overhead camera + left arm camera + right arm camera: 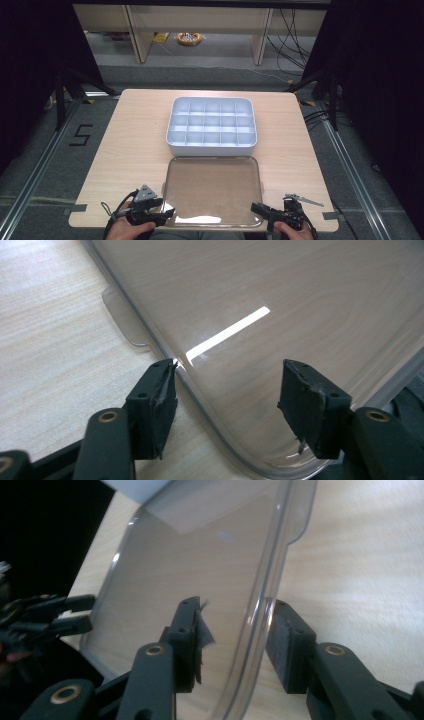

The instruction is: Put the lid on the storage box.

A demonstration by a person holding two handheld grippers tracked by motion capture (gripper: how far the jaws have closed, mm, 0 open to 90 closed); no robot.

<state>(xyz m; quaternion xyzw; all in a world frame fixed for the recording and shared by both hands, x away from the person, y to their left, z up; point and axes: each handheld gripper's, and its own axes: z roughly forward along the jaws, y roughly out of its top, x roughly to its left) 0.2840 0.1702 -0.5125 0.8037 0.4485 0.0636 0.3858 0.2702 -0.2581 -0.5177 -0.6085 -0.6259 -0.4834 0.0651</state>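
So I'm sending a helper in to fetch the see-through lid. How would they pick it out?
Start at the wooden table and find the white compartment box in its middle. The clear lid lies flat just on the near side of that box, between the two grippers. Unlike the white, gridded box, it is transparent, shallow and undivided, with wood grain showing through.

bare table (127,145) lies open to you left and right of the clear lid (212,190). the white compartment tray (212,125) blocks the way just beyond it.

A black 5 (80,135) is marked on the grey floor (45,165) left of the table.
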